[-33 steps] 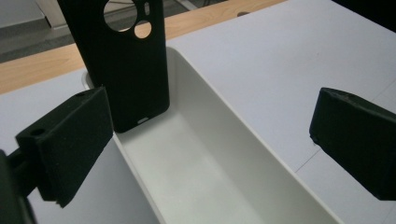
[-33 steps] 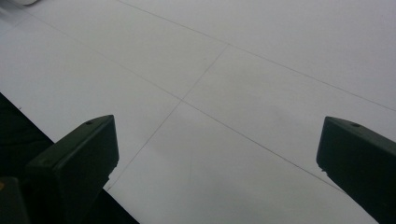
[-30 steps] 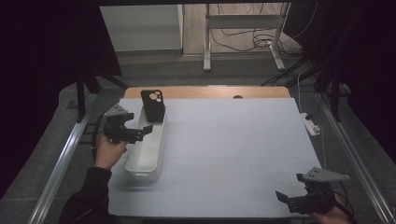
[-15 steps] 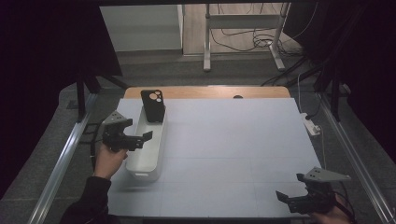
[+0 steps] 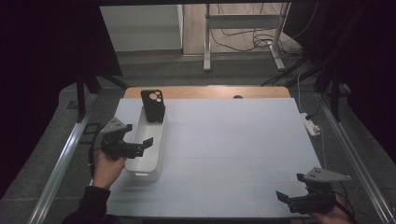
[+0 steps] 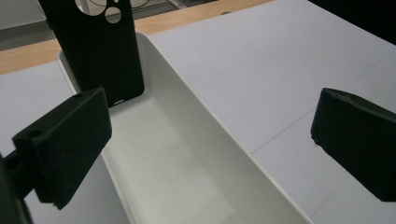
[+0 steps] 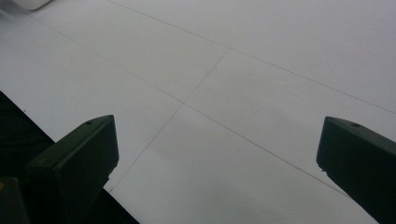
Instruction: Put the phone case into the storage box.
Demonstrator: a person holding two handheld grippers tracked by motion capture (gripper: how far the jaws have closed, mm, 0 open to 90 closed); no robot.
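A long white bin [image 5: 150,161] lies lengthwise on the left part of the white table. A black phone case [image 5: 153,106] with camera cut-outs stands upright in its far end. My left gripper [image 5: 141,146] hovers at the bin's left rim near the middle, open, with its jaws pointing across the bin and nothing between them. In the left gripper view the bin's floor [image 6: 159,163] runs away between the wide-apart jaws of the left gripper [image 6: 210,135], up to the phone case [image 6: 100,51]. My right gripper [image 5: 292,198] is open over bare table at the near right corner; the right gripper [image 7: 215,154] holds nothing.
A white power strip [image 5: 310,123] lies off the table's right edge. Metal rails [image 5: 65,154] run along both sides. A stand's legs [image 5: 243,46] and cables are on the floor beyond the wooden far edge [image 5: 215,92].
My left gripper has drawn back from near the phone case toward the person, along the bin's left side. The right gripper has stayed put.
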